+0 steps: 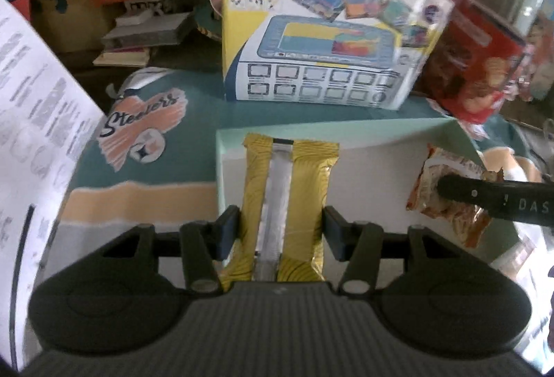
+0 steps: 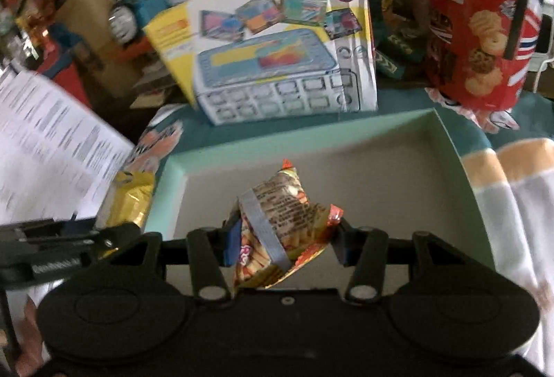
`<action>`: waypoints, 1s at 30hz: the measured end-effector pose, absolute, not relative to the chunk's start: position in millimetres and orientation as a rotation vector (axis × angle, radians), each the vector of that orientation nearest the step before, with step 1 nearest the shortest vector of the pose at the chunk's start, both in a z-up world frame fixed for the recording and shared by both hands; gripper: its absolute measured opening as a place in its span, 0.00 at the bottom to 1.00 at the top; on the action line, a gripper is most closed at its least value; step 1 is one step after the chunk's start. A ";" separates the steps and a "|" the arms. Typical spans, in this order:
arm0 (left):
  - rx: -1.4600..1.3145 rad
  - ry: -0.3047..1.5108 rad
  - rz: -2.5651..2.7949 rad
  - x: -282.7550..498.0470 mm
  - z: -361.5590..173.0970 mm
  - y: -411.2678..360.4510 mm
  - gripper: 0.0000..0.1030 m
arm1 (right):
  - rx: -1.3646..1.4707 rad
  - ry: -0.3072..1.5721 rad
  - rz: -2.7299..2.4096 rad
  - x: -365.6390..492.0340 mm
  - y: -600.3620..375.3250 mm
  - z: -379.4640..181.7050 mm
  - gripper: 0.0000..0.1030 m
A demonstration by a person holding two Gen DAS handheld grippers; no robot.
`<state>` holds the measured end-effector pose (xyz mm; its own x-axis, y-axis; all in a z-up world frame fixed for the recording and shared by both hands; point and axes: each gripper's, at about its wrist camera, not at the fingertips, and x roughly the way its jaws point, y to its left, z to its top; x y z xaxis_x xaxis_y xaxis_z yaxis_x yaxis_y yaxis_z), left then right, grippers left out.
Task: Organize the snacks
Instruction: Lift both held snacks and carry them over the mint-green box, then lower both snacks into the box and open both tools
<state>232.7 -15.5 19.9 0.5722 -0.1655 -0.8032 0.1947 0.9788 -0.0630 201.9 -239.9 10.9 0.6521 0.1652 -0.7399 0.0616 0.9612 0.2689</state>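
A teal cloth point(image 1: 194, 148) with a peach stripe and a "Steelers" print covers the surface. On it sits a shallow mint-green box point(image 2: 346, 134) (white inside). Behind it stands a toy tablet carton point(image 1: 322, 30), and at the right a red biscuit tin point(image 2: 481, 41). A printed sheet point(image 1: 38, 120) overhangs the left side.

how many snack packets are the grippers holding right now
2: a gold packet in the left gripper at the tray's left edge, an orange packet in the right gripper above it.

Glossy foil gold wrapper point(image 1: 284, 203), matt cardboard tray point(image 1: 374, 155)
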 end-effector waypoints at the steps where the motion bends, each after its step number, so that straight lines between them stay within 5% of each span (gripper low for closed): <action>1: 0.045 0.946 -0.202 242.7 14.0 -19.3 0.50 | 0.296 0.862 0.058 213.8 -241.7 4.7 0.49; 12: 0.137 1.020 -0.133 304.7 -47.0 -37.7 0.56 | 0.354 0.890 0.083 287.8 -236.5 -59.6 0.53; 14: 0.149 1.026 -0.130 306.5 -49.9 -40.1 0.74 | 0.332 0.898 0.071 290.2 -234.8 -62.7 0.69; 17: 0.146 1.004 -0.140 301.1 -44.8 -42.3 0.84 | 0.313 0.872 0.036 285.1 -235.7 -60.4 0.95; 19: 0.146 0.986 -0.142 295.4 -38.9 -43.7 0.93 | 0.310 0.852 0.030 276.8 -238.5 -53.7 0.98; 30: 0.129 0.941 -0.138 230.0 1.7 -13.6 0.99 | 0.258 0.821 0.065 198.0 -240.5 3.3 1.00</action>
